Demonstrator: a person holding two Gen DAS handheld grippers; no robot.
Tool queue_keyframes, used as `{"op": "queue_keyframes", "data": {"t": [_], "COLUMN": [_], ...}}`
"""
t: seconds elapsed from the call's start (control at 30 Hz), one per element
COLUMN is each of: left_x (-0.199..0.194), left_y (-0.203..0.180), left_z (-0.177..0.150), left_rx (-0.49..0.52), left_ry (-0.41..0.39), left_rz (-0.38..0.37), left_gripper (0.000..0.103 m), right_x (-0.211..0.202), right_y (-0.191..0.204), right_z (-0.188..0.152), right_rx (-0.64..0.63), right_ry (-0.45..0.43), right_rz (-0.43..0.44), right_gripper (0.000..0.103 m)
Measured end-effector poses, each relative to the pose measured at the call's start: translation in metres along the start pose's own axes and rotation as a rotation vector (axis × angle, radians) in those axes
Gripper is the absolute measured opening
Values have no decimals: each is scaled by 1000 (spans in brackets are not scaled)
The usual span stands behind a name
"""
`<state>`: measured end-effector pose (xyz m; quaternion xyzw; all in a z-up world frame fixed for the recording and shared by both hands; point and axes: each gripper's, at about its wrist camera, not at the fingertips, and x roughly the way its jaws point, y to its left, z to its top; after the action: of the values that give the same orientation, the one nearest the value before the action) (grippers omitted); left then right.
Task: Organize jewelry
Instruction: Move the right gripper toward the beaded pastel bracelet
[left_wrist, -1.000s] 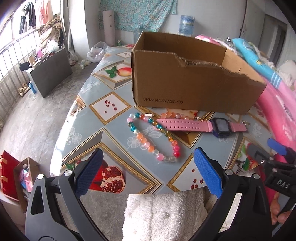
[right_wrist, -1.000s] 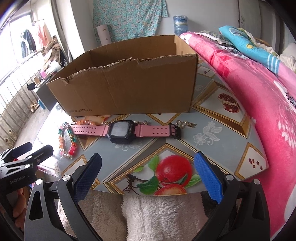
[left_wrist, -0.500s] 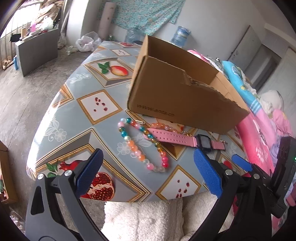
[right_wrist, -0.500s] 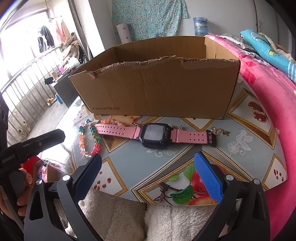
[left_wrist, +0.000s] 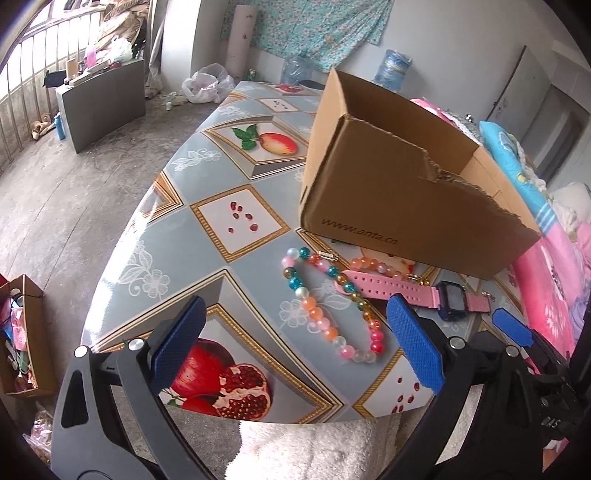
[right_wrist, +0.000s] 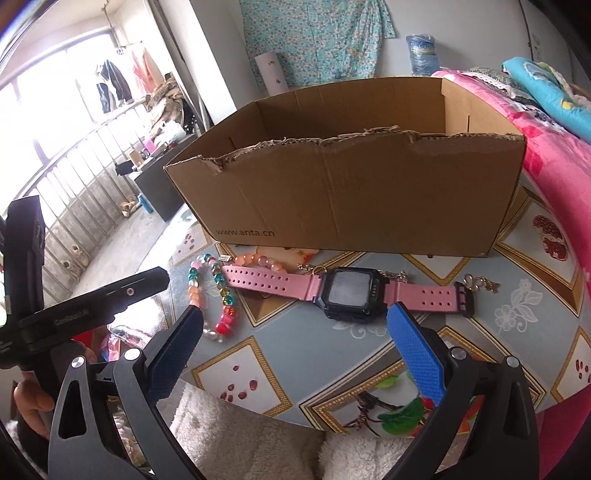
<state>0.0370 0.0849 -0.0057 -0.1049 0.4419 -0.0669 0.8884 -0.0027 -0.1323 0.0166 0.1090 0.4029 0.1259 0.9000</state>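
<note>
A pink-strapped watch (right_wrist: 347, 290) (left_wrist: 406, 290) lies on the patterned table in front of a brown cardboard box (right_wrist: 347, 195) (left_wrist: 399, 199). A bracelet of coloured beads (left_wrist: 325, 306) (right_wrist: 218, 295) rests left of the watch, partly under its strap. A small gold chain piece (right_wrist: 480, 282) sits by the strap's right end. My left gripper (left_wrist: 295, 347) hovers open near the table's front edge, just short of the beads. My right gripper (right_wrist: 295, 347) is open too, just short of the watch, with nothing between its fingers.
The table (left_wrist: 236, 218) drops off to a concrete floor on the left, where a grey cabinet (left_wrist: 99, 99) stands. Pink and blue bedding (right_wrist: 554, 147) borders the right side. A white fleecy cloth (left_wrist: 314, 450) lies below both grippers. A hand (right_wrist: 29, 398) holds the left gripper.
Both grippers have moved forward, closer to the table; the beads and watch look larger. The left view has swung left. Nothing on the table has moved.
</note>
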Motion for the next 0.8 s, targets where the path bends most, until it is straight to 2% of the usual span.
{"op": "queue_keyframes", "data": {"t": [0.5,0.8], "left_x": [21,24], "left_y": [-3,-10], "left_z": [11,9], "left_rx": [-4,7], "left_ry": [72,83], "left_rz": [120,112], "left_gripper": [95,95], "right_x": [12,12], "right_y": [-15,-20], "right_z": [1,4], "right_rx": [33,48], "right_ry": [16,9], "right_rz": [85,128], "right_gripper": [97,97]}}
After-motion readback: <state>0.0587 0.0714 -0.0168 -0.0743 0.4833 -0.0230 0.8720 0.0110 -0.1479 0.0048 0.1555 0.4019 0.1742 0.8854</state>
